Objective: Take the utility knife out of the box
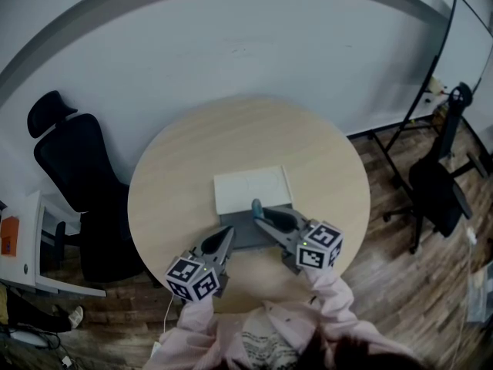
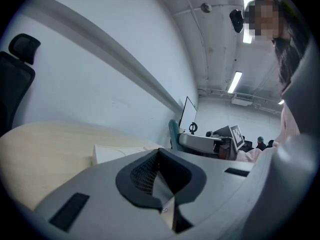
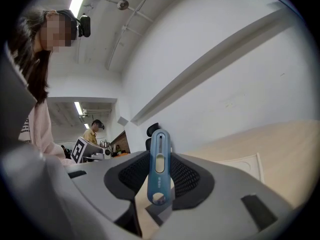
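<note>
The blue utility knife [image 1: 256,206] [image 3: 158,171] stands upright between the pads of my right gripper [image 1: 263,216] [image 3: 159,185], which is shut on it, just above the box. The box sits in the middle of the round table [image 1: 173,172]: a white lid [image 1: 253,190] lies flat at the back and the grey base [image 1: 248,236] is in front. My left gripper [image 1: 226,236] [image 2: 160,176] hovers at the base's front left corner. Its pads meet at the tip and I see nothing held between them.
A black office chair [image 1: 73,164] stands left of the table and another chair [image 1: 441,185] to the right, below a whiteboard on a stand [image 1: 464,48]. A white desk [image 1: 23,245] is at the far left. The wall runs behind the table.
</note>
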Available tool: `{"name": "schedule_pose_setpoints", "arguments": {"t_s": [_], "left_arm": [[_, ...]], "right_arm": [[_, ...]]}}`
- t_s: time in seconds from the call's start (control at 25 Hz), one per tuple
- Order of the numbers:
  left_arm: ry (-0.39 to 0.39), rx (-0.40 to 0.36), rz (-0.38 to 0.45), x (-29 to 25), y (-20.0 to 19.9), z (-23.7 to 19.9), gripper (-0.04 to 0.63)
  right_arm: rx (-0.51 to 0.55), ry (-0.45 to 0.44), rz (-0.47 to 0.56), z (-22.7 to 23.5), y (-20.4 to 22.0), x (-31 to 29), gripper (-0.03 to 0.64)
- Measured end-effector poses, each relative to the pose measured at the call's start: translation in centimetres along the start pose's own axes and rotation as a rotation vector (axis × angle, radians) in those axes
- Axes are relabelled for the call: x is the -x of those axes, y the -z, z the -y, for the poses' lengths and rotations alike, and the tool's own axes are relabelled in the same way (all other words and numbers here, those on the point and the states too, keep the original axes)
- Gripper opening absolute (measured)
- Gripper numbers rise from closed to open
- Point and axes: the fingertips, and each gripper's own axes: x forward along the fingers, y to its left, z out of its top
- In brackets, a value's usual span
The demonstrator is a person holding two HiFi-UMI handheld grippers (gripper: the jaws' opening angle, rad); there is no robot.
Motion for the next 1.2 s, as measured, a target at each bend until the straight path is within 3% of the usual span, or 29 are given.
{"name": "schedule_pose_setpoints", "arguments": {"t_s": [1.2], "left_arm": [[0.005, -0.037, 0.006, 0.7, -0.5, 0.7, 0.006]], "right_arm": [[0.033, -0.031, 0.025, -1.7, -0.6, 0.8, 0.133]]}}
